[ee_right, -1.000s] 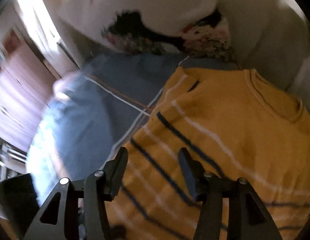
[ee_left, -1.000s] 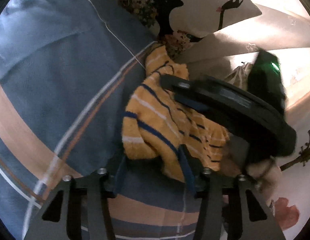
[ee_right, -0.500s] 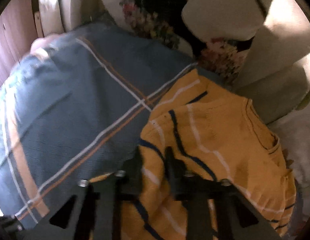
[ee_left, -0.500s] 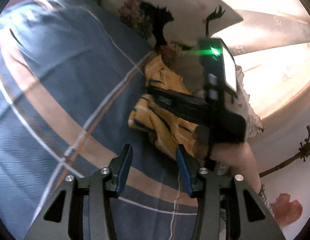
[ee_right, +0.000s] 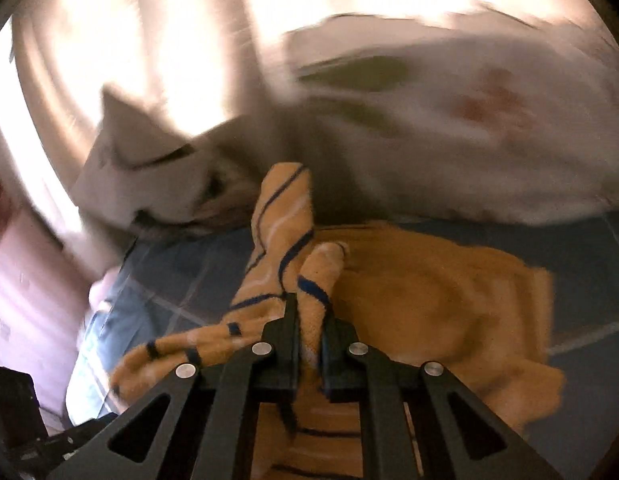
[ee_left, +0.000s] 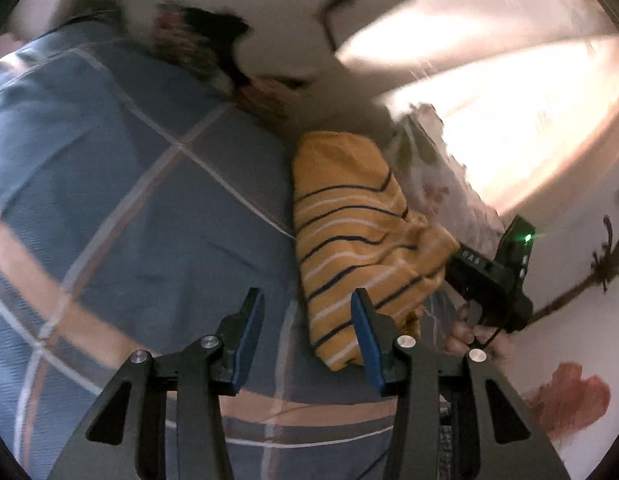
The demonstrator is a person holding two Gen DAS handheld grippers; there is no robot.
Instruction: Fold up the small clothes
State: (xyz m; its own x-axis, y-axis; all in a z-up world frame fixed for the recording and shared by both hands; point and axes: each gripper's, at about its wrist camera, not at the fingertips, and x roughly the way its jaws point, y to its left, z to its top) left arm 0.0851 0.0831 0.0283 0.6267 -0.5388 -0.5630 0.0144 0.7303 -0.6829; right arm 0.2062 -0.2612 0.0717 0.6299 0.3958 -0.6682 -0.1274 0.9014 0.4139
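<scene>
A small yellow sweater (ee_left: 349, 232) with navy and white stripes lies on the blue plaid bedspread (ee_left: 129, 200). My left gripper (ee_left: 307, 316) is open and empty, just left of the sweater's near edge. My right gripper (ee_right: 309, 320) is shut on a bunched fold of the sweater (ee_right: 285, 240) and holds it up above the rest of the garment (ee_right: 429, 300). In the left wrist view the right gripper's body (ee_left: 493, 276) shows at the sweater's right edge, its fingers hidden by cloth.
A white pillow with a dark floral print (ee_left: 237, 32) lies at the head of the bed. A white floral cover (ee_right: 469, 120) lies to the right of the sweater. A bright curtain (ee_left: 489, 40) hangs behind.
My left gripper let go of the sweater, opened and drew back. My right gripper closed on a fold of the sweater and swung to the right with it.
</scene>
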